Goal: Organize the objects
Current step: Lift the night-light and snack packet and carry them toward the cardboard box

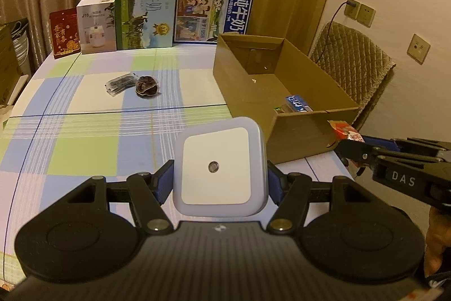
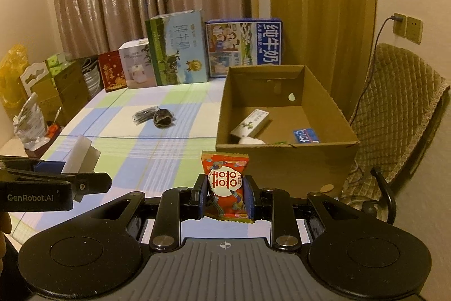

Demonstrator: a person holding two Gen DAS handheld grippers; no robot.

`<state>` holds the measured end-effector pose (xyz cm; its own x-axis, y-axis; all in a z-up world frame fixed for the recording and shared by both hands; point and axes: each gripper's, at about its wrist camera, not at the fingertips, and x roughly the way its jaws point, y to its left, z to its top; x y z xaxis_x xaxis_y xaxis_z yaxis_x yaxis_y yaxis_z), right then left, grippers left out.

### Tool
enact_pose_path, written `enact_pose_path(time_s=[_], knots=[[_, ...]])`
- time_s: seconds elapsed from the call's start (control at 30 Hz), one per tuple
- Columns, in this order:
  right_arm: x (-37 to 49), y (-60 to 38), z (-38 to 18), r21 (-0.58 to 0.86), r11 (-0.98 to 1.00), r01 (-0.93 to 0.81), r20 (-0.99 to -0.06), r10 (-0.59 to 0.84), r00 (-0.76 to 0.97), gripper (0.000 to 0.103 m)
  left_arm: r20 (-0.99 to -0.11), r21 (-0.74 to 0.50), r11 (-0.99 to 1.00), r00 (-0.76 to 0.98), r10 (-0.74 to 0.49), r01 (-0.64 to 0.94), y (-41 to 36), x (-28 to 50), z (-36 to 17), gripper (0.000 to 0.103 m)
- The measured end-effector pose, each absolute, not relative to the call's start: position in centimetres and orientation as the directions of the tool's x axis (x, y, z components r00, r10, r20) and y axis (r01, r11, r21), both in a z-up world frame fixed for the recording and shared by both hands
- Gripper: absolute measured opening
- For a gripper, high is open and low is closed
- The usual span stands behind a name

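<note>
L gripper [image 1: 220, 182], jaws clamped on a white square night light [image 1: 218, 168], held above the checked tablecloth [image 1: 84, 148] near the front L corner of the cardboard box [image 1: 242, 81]. R gripper [image 2: 225, 195], jaws clamped on a red candy packet [image 2: 225, 185], upright, just in front of the box's near wall. On the cloth, well apart from both: dark scrunchie [image 1: 147, 86] touching a clear packet w/ dark contents [image 1: 119, 83]; in the box: blue card [image 2: 305, 136] & white-green carton [image 2: 249, 123].

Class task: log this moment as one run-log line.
left gripper: holds night light | right gripper: holds candy packet | cardboard box: ahead, open
</note>
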<state>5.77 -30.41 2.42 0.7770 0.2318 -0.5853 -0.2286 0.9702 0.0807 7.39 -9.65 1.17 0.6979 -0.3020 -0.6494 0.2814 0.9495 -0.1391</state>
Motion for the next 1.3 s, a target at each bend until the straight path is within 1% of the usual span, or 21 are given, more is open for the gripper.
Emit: enact_pose_path(time_s=[0.8,1.3], knots=[[5.6,-32.8,2.4,0.107,0.977,-0.186,-0.579,0.214,0.786,0.024,-0.651,-0.127,0.933,0.681,-0.335,0.337,-12.8,7.2,1.6,0.060],[6.2,-35.8,2.7,0.113,0.984,-0.140,-0.570,0.180,0.802,0.024,-0.648,-0.128,0.911,0.662,-0.376,0.393,-16.7,8.3,2.2,0.060]])
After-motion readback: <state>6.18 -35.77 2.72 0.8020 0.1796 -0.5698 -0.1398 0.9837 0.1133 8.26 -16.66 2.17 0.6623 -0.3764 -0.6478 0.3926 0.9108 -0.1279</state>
